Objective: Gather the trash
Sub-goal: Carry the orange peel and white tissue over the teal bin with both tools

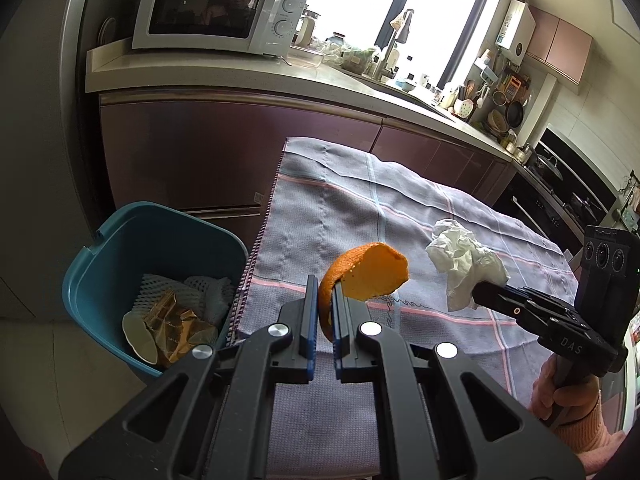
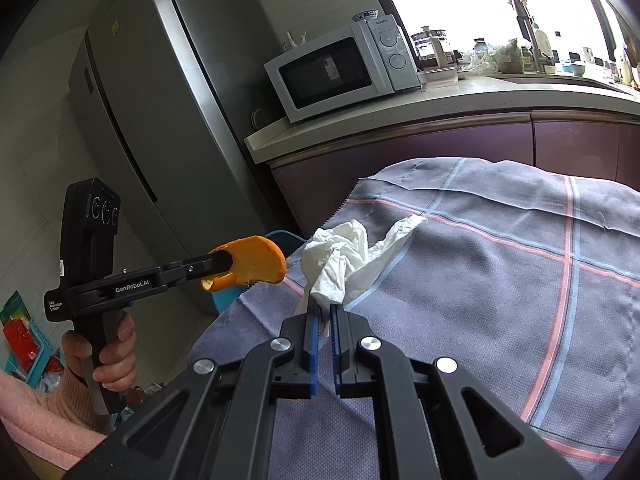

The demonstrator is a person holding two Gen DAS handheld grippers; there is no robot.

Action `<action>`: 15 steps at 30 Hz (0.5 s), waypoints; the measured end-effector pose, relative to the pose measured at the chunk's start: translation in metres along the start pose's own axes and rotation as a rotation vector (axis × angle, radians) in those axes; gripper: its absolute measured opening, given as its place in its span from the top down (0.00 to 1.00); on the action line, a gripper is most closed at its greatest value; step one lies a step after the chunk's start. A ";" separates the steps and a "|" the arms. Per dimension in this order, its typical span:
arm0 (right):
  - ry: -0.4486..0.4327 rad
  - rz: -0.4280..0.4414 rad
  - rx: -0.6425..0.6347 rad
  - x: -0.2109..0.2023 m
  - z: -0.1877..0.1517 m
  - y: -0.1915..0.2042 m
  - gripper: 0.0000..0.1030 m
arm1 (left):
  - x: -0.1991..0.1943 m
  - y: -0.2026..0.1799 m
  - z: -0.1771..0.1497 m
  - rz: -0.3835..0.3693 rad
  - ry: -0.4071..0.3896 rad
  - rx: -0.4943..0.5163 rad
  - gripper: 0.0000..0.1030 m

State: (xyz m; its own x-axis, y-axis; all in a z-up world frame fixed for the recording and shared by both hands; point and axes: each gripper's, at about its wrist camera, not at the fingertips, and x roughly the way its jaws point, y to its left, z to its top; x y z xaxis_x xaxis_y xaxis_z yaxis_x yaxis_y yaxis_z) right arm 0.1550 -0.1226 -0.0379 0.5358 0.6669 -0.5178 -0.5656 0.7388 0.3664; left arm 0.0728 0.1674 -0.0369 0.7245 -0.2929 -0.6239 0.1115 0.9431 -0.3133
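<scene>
Two grippers, each loaded, above the checked cloth [image 1: 400,216].
Left gripper [image 1: 326,304] clamped an orange peel [image 1: 368,272] near the cloth's edge beside the blue bin [image 1: 120,240]; right gripper [image 2: 325,312] pinched a crumpled tissue [image 2: 340,256] over the cloth.

My left wrist camera sits just behind my left tool [image 1: 326,312], looking forward along its fingers and down over the cloth-covered desk [image 1: 400,216], with the blue bin [image 1: 120,248] at 9 o'clock and the microwave [image 1: 216,8] at 11. My right wrist camera rides just behind my right tool [image 2: 325,316], facing the same desk close up. Both views share the desk cloth, the microwave and the kitchen counter [image 1: 240,76]. Each camera also catches the other tool: the right one at 3 o'clock, the left one at 9.
</scene>
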 end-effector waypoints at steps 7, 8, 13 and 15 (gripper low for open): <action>0.018 0.030 -0.027 0.012 0.004 0.011 0.95 | -0.008 0.014 0.000 0.033 -0.014 -0.019 0.94; 0.023 0.035 -0.031 0.014 0.005 0.013 0.95 | -0.009 0.016 0.000 0.037 -0.016 -0.021 0.94; 0.051 0.063 -0.056 0.029 0.010 0.024 0.95 | -0.014 0.028 0.001 0.067 -0.028 -0.038 0.94; 0.061 0.079 -0.062 0.037 0.013 0.028 0.95 | -0.016 0.035 0.001 0.081 -0.034 -0.050 0.94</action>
State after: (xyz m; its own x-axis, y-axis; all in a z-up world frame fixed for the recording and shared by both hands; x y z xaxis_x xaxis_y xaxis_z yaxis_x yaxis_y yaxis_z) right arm 0.1671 -0.0757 -0.0361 0.4499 0.7144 -0.5359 -0.6432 0.6755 0.3605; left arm 0.0659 0.2057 -0.0368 0.7522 -0.2095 -0.6247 0.0176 0.9542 -0.2987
